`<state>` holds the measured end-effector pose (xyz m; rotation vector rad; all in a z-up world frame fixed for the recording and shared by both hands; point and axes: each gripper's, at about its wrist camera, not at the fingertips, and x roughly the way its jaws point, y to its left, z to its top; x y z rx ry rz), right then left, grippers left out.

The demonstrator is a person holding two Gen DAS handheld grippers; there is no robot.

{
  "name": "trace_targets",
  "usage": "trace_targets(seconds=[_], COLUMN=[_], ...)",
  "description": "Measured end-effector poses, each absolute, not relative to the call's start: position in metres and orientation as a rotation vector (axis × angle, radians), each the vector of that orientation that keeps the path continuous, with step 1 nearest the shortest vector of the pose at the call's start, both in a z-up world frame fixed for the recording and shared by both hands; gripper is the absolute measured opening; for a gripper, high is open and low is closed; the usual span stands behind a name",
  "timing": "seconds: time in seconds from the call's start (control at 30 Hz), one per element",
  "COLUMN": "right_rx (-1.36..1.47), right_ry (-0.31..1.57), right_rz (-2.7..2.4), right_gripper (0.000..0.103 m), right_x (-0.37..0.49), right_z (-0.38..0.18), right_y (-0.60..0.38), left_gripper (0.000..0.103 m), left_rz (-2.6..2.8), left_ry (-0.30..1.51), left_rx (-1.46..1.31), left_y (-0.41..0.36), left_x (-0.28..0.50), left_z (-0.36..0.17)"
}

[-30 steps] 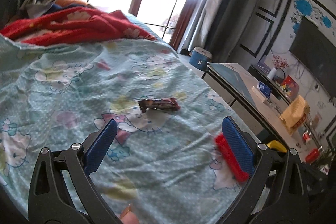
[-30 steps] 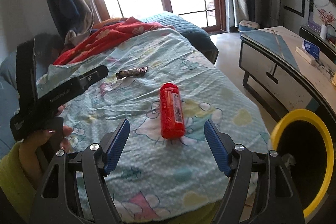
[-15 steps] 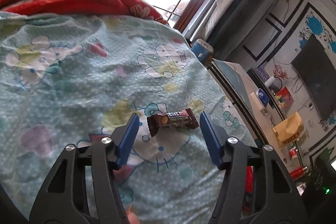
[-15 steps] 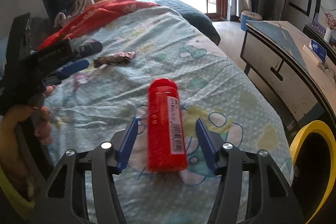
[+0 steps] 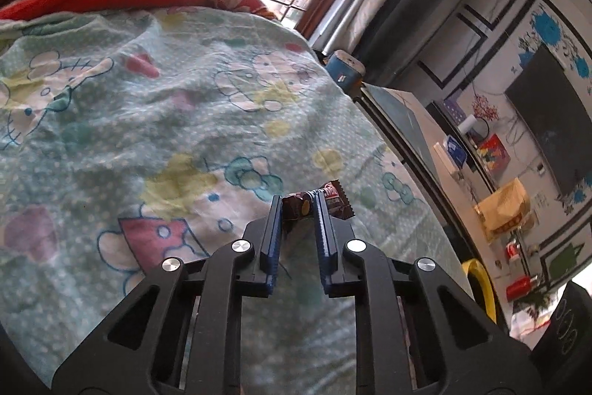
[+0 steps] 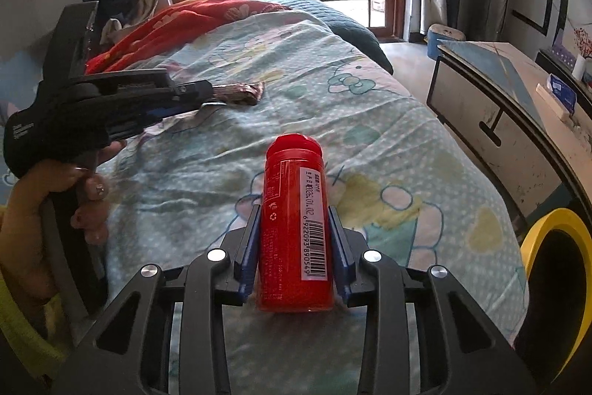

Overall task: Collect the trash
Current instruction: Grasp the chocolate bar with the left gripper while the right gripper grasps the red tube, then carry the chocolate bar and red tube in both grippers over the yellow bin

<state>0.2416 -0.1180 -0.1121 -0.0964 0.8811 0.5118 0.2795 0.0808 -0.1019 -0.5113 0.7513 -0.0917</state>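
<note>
On the cartoon-print bedsheet point(image 6: 370, 136), our right gripper point(image 6: 294, 213) clamps the red bottle point(image 6: 294, 228) lying near the sheet's front edge. Farther up the sheet, our left gripper point(image 5: 298, 206) pinches the brown candy wrapper point(image 5: 318, 204). A yellow-rimmed bin point(image 6: 532, 247) stands just beside the sheet's right edge.

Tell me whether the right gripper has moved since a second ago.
Yes. The right gripper moved forward over the bedsheet to the red bottle, which lay ahead of its open fingers; its blue pads now clamp the bottle's sides.
</note>
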Motion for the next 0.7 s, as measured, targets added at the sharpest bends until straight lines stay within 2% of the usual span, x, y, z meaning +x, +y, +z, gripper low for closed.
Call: trace_targets(seconds=[0.7], right_rx=[0.031], right_ry=[0.792], right_rz=[0.377], right_gripper=[0.032], right_x=[0.202], right_z=[-0.069], right_y=[-0.230], left_gripper=[0.008], left_rz=[-0.251], left_ry=[0.710], left_rx=[-0.350], left_y=[-0.005], left_x=[0.218], left_z=[-0.062])
